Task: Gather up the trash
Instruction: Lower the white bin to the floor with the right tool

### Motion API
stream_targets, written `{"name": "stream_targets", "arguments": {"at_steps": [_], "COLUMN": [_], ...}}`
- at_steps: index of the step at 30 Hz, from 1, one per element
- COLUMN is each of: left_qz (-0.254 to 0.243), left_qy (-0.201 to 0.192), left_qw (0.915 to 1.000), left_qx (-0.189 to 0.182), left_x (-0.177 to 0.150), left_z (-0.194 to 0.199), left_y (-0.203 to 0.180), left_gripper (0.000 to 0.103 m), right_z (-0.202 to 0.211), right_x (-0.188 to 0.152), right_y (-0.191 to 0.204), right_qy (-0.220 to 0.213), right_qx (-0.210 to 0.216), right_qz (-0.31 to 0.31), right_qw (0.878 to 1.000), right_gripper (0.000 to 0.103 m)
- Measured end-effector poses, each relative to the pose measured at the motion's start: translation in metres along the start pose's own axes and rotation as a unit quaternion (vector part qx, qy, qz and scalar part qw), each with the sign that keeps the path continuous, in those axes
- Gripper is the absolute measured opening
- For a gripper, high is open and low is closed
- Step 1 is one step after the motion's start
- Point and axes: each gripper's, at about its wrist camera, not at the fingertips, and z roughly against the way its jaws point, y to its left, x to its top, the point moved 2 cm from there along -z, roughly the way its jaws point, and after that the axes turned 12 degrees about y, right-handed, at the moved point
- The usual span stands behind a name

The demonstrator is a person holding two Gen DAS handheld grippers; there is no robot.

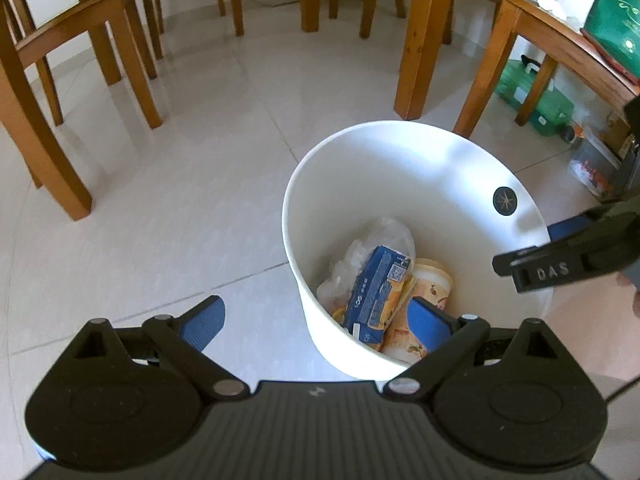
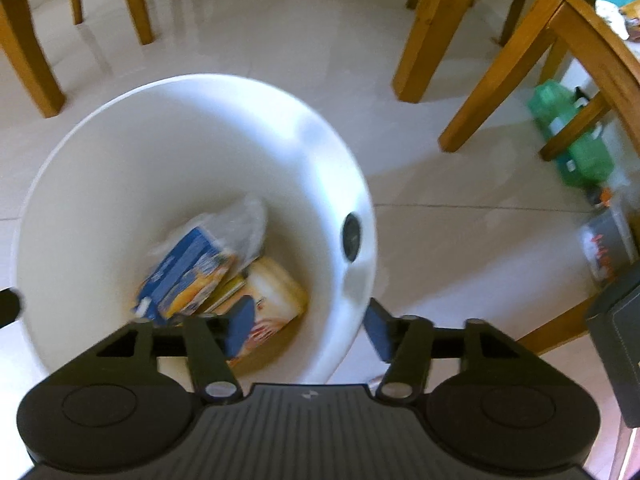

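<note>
A white trash bin [image 1: 440, 168] stands on the tiled floor. Inside it lie a blue carton [image 1: 376, 292], a paper cup [image 1: 430, 280] and a clear plastic bag [image 1: 384, 232]. My left gripper [image 1: 316, 322] hangs open and empty over the bin's near left rim, one pad above the floor and the other above the trash. My right gripper [image 1: 532, 248] reaches in from the right over the far rim. In the right wrist view it [image 2: 310, 330] is open and empty, straddling the right wall of the bin [image 2: 160, 140], above the carton [image 2: 188, 276] and cup [image 2: 276, 292].
Wooden chair legs [image 1: 132, 60] stand on the left and at the back. A table leg [image 1: 420, 40] rises just behind the bin. Under the table on the right sit a green crate [image 1: 552, 108] and small boxes. A green box [image 1: 616, 20] lies on the tabletop.
</note>
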Motion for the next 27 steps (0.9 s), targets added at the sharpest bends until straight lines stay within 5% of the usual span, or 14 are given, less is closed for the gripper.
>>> {"name": "stream_targets", "arguments": {"at_steps": [10, 21, 27], "left_qz": [0.005, 0.002, 0.008], "left_qy": [0.010, 0.035, 0.051], "left_qw": [0.9998, 0.9966, 0.9967], "left_qx": [0.019, 0.074, 0.062], "left_x": [0.000, -0.005, -0.006], "left_z": [0.027, 0.045, 0.043], "left_y": [-0.010, -0.020, -0.020], "left_gripper": [0.097, 0.098, 0.098], "right_z": [0.041, 0.084, 0.091], "right_x": [-0.018, -0.059, -0.073], "right_y": [0.002, -0.002, 0.003], "right_qy": [0.023, 0.017, 0.014], "right_qx": [0.012, 0.018, 0.035], "right_qz": [-0.033, -0.109, -0.117], "right_qw": [0.999, 0.994, 0.992], "right_gripper": [0.103, 0.103, 0.103]}}
